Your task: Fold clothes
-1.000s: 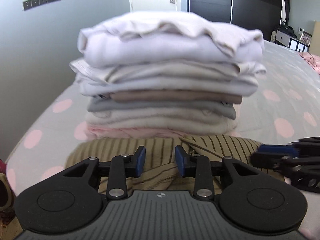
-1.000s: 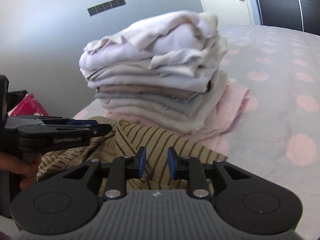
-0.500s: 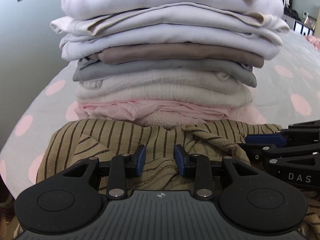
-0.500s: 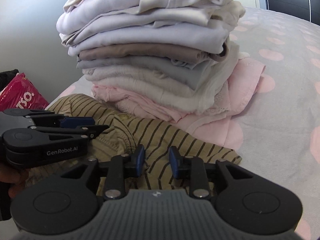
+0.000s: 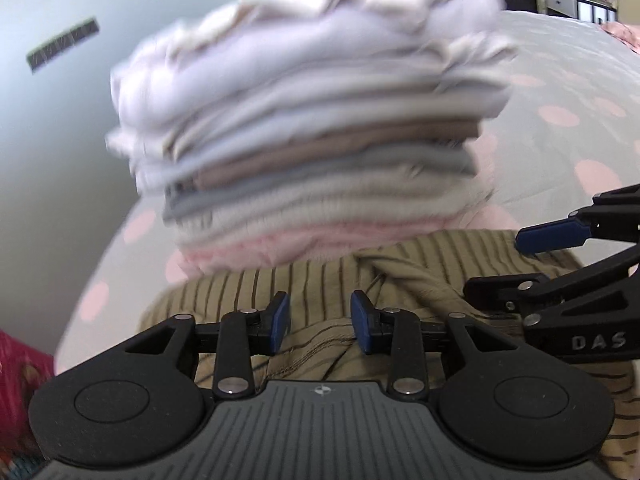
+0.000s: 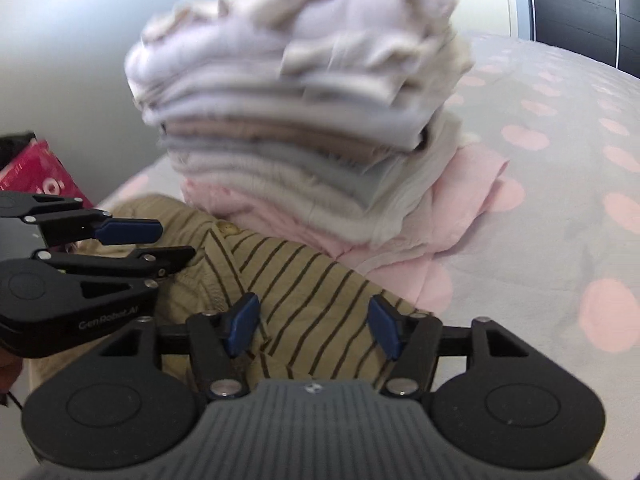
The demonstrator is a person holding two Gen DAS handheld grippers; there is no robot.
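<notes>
A grey bedspread (image 6: pixel 560 128) with pink dots meets a pale wall (image 5: pixel 60 128); dark wardrobe doors (image 6: pixel 580 8) stand behind.

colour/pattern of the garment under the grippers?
Tan with thin dark stripes: the striped garment, clearest in the right wrist view.

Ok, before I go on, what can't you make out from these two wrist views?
- Stack: motion-blurred in both views, so the garment count is unclear.
- Striped shirt: its near part is hidden behind the right gripper and, in the left view, the left gripper.
- Red bag: cut off by the left edge, print unreadable.
</notes>
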